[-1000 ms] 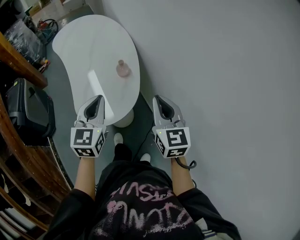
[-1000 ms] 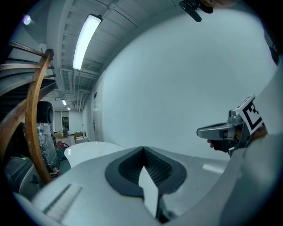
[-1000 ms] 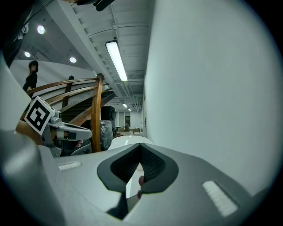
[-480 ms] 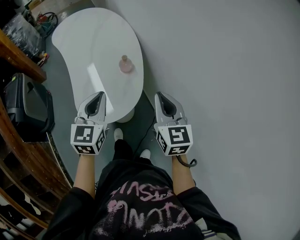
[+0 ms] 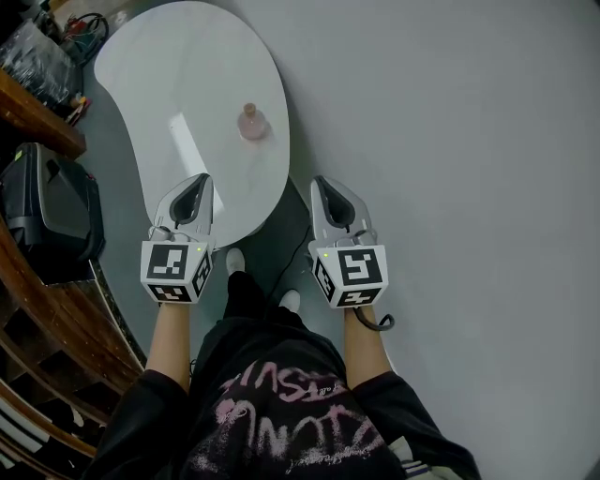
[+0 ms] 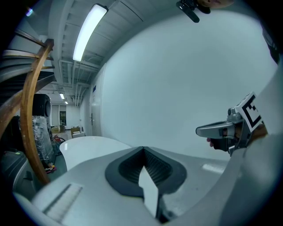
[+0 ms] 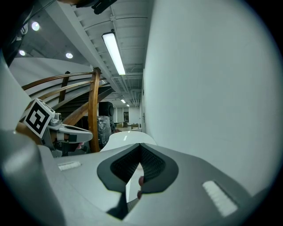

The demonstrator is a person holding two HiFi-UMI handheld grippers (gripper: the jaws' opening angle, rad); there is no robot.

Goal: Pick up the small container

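The small pink container [image 5: 250, 123] stands upright on the white kidney-shaped table [image 5: 178, 84], near its right edge. My left gripper [image 5: 197, 179] hovers over the table's near edge, shut and empty, well short of the container. My right gripper [image 5: 322, 181] is level with it, over the floor to the right of the table, also shut. In the left gripper view the jaws [image 6: 143, 148] meet at the tip, with the table [image 6: 88, 145] ahead. In the right gripper view the jaws [image 7: 140, 145] meet too, and a small pink shape [image 7: 139, 181] shows below the tip.
A black case [image 5: 47, 220] sits on the floor left of the table. Curved wooden rails [image 5: 37, 366] run along the lower left. Cables [image 5: 80, 23] lie beyond the table's far end. The person's shoes [image 5: 234, 262] stand by the table's base.
Both grippers have edged forward toward the table, and the head view has shifted a little. The container has not moved on the table.
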